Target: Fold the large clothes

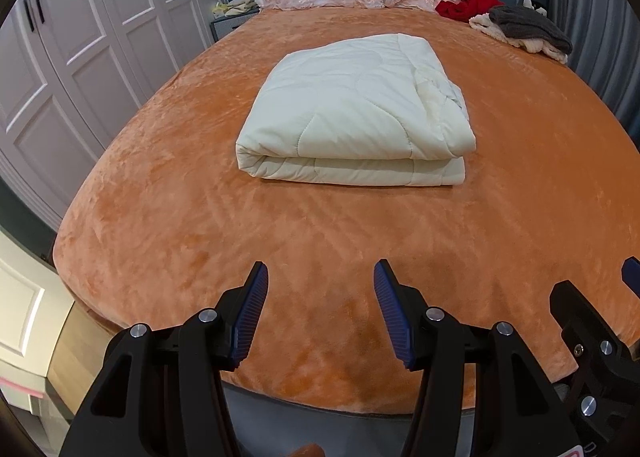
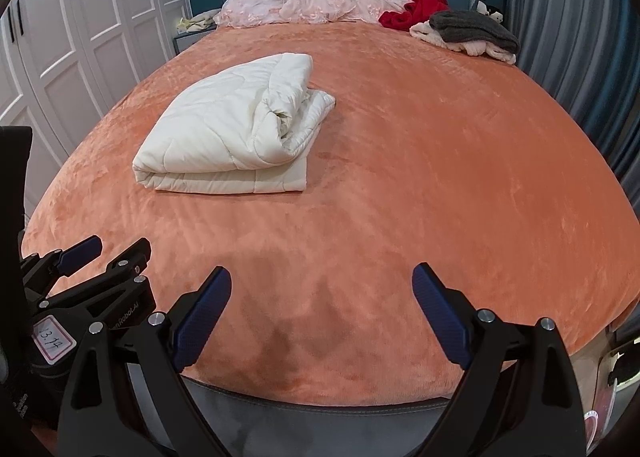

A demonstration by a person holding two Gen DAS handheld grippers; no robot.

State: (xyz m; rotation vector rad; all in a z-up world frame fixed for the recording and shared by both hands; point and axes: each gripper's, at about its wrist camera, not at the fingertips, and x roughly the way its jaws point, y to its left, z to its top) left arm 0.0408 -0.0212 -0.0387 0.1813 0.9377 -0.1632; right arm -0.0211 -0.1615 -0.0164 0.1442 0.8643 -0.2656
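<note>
Left wrist: quilt (image 1: pixel 352 109) beyond hand-held gripper (image 1: pixel 320 277).

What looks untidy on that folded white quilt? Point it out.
The white quilt is folded, but its right end bulges open with bunched, uneven layers, not a flat edge. Both grippers, left and right, hang open, off it.

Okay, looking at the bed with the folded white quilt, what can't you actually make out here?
- Folded white quilt: far side and underside hidden by its own bulk, both views.
- Cream garment: mostly covered by the grey knit.
- Red garment: bunched, type unclear.
- Items on the nightstand: too small to identify.
- Right hand-held gripper: cut off by left-wrist view's edge.
</note>
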